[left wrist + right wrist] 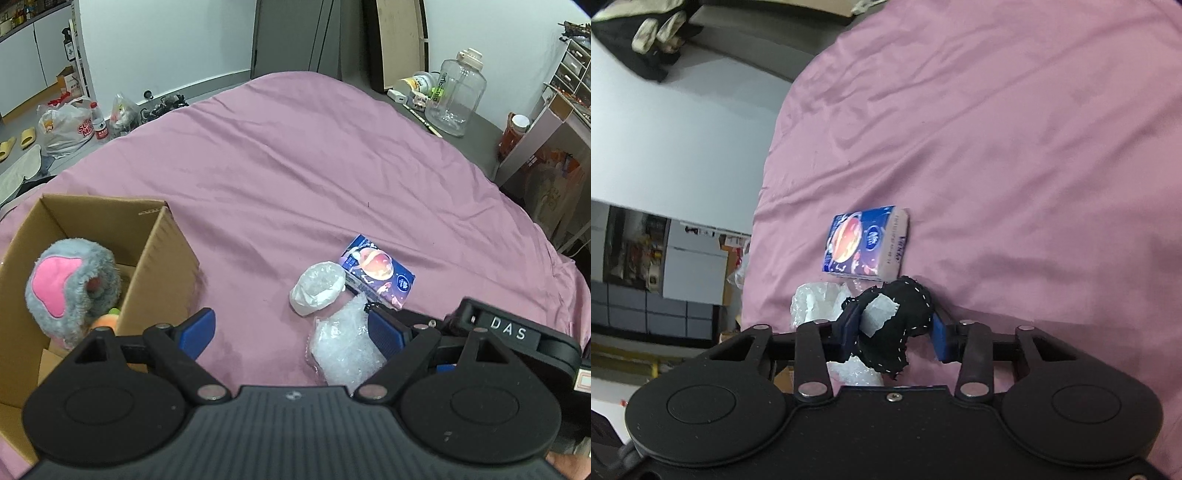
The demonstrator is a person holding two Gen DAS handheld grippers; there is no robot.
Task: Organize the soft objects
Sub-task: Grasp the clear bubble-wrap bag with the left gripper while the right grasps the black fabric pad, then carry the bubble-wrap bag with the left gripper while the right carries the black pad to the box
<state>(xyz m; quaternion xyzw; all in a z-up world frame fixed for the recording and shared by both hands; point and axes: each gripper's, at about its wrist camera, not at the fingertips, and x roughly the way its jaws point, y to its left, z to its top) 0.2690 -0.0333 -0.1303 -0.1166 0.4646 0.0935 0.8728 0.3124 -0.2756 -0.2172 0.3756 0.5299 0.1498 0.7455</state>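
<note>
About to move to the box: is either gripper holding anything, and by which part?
The right gripper has the black stitched pouch between its jaws, across its middle; a firm grip cannot be confirmed. The left gripper holds nothing.

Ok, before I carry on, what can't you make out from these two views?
- Box floor, left wrist view: hidden by the grey plush; an orange toy barely peeks out.
- Black pouch in the right tongs: lower part hidden by the tool body.
- Bubble wrap: near end cut off by the left tongs.

Both wrist cameras looked steeply down, close over the pink bedspread, sharing the tissue pack just ahead of each claw.
</note>
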